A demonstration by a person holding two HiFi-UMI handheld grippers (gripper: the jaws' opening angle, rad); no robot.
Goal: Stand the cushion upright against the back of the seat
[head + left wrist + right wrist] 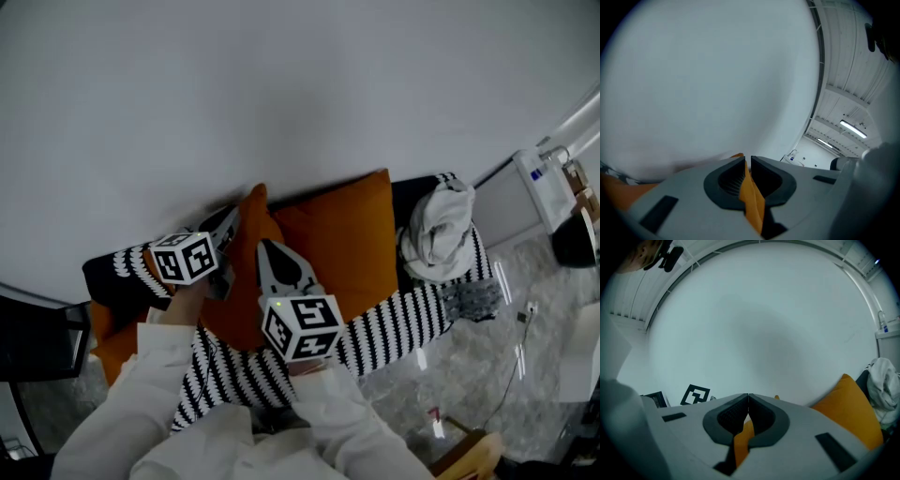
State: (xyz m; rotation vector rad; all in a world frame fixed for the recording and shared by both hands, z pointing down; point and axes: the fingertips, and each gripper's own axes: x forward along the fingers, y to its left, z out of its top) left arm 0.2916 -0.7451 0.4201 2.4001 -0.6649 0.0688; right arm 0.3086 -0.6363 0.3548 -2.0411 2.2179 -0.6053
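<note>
L gripper [747, 161]: jaws nearly together, pinching a fold of orange fabric from the cushion [242, 305]; the fold fills the slit between the pads. R gripper [748, 397]: tips closed, orange fabric of the same cushion caught just behind them. Head view: both grippers sit at the cushion's upper part, L on its left side, R on its right, w/ marker cubes toward the camera. Cushion stands on edge on the sofa [394, 323] seat, seen edge-on, top corner up near the wall [281, 94]. 2nd cushion [347, 239], also orange, is upright against the sofa back, touching the held one on its right. White cloth [436, 230] is bundled further right, at the sofa's end.
</note>
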